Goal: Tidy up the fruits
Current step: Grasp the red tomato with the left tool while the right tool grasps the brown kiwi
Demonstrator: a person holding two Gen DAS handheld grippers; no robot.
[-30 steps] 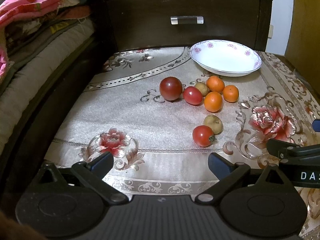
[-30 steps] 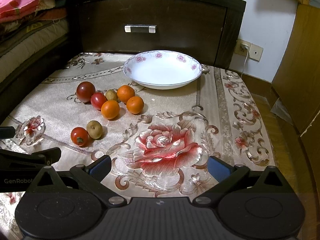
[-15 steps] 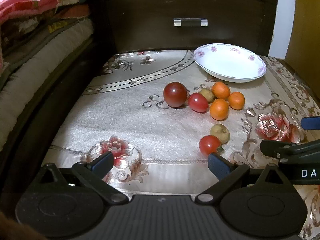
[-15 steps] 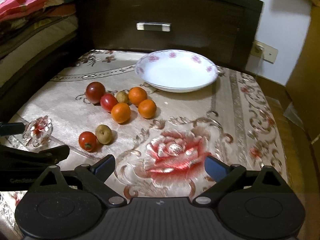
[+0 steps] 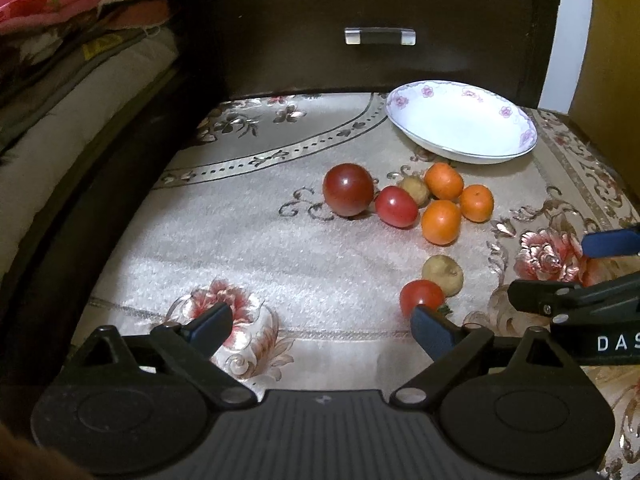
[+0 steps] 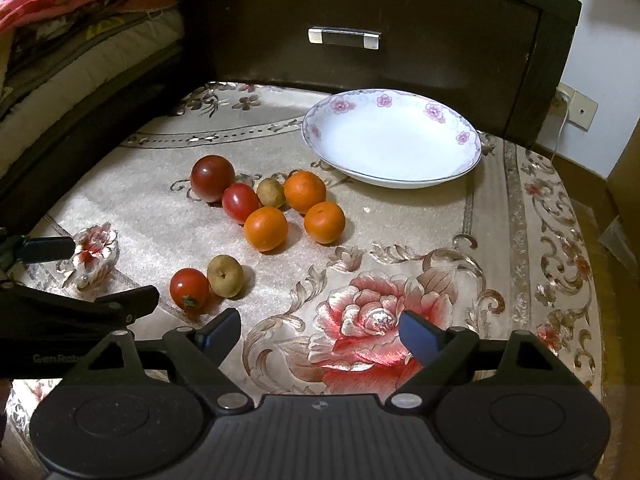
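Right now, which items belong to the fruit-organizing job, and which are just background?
Job:
- three oranges
- three tomatoes
- two small brown fruits
- empty floral plate
- left gripper, right gripper, both open

Background:
- dark drawer
- folded bedding
- wall socket

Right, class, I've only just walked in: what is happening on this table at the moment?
A person holds a hand-held gripper in each hand over a floral tablecloth. Both the left hand-held gripper and the right hand-held gripper are open and hold nothing. Tomatoes, oranges and small brownish fruits lie loose on the cloth, the nearest being a small red tomato. The white plate is empty, so sorting has not begun.
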